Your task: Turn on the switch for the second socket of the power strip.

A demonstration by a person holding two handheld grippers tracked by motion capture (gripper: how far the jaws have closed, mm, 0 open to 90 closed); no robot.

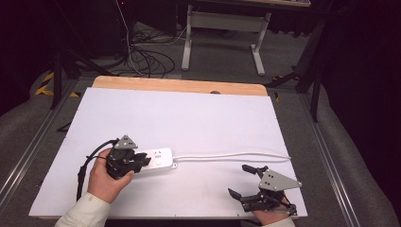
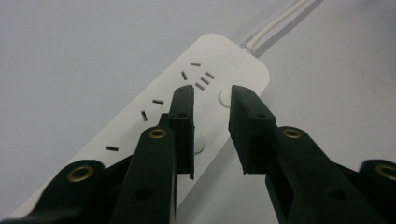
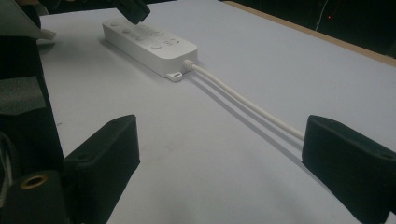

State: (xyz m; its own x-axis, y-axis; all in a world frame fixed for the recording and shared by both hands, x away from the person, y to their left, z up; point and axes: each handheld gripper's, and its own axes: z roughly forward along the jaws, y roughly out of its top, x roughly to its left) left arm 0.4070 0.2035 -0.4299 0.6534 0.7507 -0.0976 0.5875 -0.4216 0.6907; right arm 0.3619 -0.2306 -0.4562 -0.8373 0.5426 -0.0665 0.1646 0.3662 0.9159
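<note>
A white plastic power strip (image 1: pixel 157 160) lies on the white board-covered table (image 1: pixel 189 118). The left gripper (image 2: pixel 211 100) hovers over its buttons, jaws narrowly parted, holding nothing. The right gripper (image 1: pixel 240 180) rests well apart, jaws wide and empty, beside the white cord (image 3: pixel 243 100).

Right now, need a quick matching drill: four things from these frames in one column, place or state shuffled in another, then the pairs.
1. white plastic power strip
2. white round cable
3. left gripper
4. right gripper

A. jaws wide apart, holding nothing
B. lies flat on the white board
C. jaws narrowly apart above the strip's buttons
D. runs from the strip toward the board's right edge

Pairs: 1-B, 2-D, 3-C, 4-A
</note>
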